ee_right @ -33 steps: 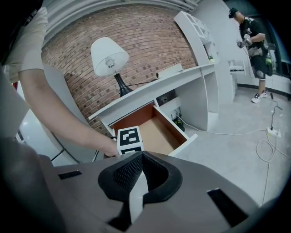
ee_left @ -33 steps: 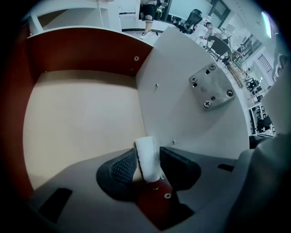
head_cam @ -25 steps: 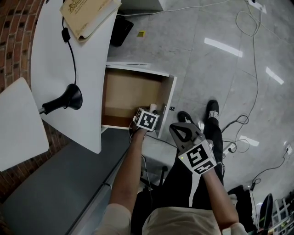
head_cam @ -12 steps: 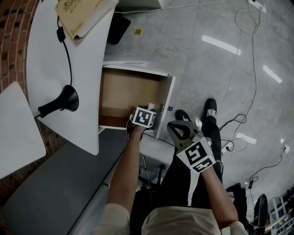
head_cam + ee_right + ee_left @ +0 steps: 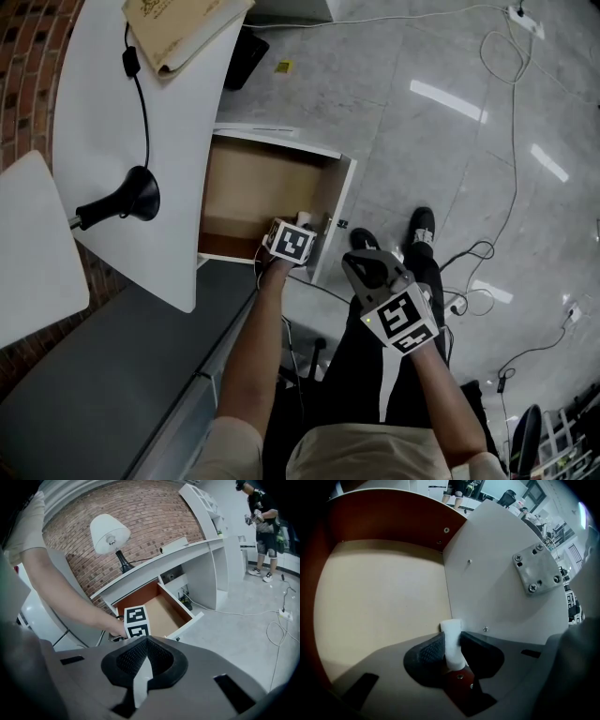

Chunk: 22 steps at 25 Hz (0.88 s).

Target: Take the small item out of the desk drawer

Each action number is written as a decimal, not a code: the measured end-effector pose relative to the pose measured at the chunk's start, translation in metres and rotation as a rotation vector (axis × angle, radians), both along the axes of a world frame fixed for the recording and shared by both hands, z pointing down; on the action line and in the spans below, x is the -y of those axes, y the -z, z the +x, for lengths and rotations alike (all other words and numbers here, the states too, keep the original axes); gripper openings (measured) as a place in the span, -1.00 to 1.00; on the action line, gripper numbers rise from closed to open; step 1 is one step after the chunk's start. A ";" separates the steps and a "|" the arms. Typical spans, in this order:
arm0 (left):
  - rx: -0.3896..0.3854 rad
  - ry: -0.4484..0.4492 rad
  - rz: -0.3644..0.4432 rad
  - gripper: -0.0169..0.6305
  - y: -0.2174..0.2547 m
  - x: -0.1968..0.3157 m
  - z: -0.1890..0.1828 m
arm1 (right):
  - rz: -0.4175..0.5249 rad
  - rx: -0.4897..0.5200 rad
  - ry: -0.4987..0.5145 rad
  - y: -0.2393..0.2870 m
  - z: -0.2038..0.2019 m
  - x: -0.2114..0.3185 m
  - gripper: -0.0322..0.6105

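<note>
- While the left gripper [image 5: 451, 639] sits in the near right corner of the drawer [image 5: 253, 187], its right jaw may snag on the front panel [image 5: 497, 597].
- Right gripper [image 5: 146, 639]: jaws together, empty, right of the drawer.
- Left jaws are closing, pads on the small white item [image 5: 451, 627] between them. It pokes past the tips and could slip.

Office-type workspace: white desk [image 5: 103, 112] with open wood-lined drawer [image 5: 262, 187], black-stemmed desk lamp with white shade [image 5: 108, 534], red brick wall [image 5: 154, 513], white wall shelving [image 5: 206, 503], polished grey tile floor [image 5: 441, 169] strewn with loose cables [image 5: 518, 122], black office chair [image 5: 508, 498] in the background.
</note>
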State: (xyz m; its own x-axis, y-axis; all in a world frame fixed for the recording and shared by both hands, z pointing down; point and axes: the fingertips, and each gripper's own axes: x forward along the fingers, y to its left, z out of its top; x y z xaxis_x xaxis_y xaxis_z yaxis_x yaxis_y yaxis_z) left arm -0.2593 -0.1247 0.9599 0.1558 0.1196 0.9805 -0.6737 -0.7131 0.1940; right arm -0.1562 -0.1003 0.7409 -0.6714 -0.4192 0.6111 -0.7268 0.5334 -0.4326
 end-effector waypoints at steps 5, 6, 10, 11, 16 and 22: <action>-0.029 0.050 0.013 -0.59 0.018 0.010 0.004 | -0.008 -0.020 0.034 -0.003 0.002 -0.011 -0.82; -0.037 0.054 0.023 -0.59 0.024 0.014 0.005 | -0.011 -0.033 0.057 -0.006 0.002 -0.015 -0.82; -0.072 0.092 0.149 -0.59 0.054 0.049 0.003 | -0.017 -0.065 0.096 -0.011 0.001 -0.021 -0.82; -0.084 0.100 0.169 -0.59 0.060 0.054 0.002 | -0.018 -0.065 0.091 -0.010 0.000 -0.021 -0.82; -0.150 0.133 0.170 -0.59 0.080 0.045 0.006 | -0.021 -0.052 0.085 0.002 -0.008 -0.022 -0.82; -0.203 0.171 0.229 -0.59 0.116 0.039 0.002 | -0.054 -0.034 0.075 0.020 -0.007 -0.033 -0.82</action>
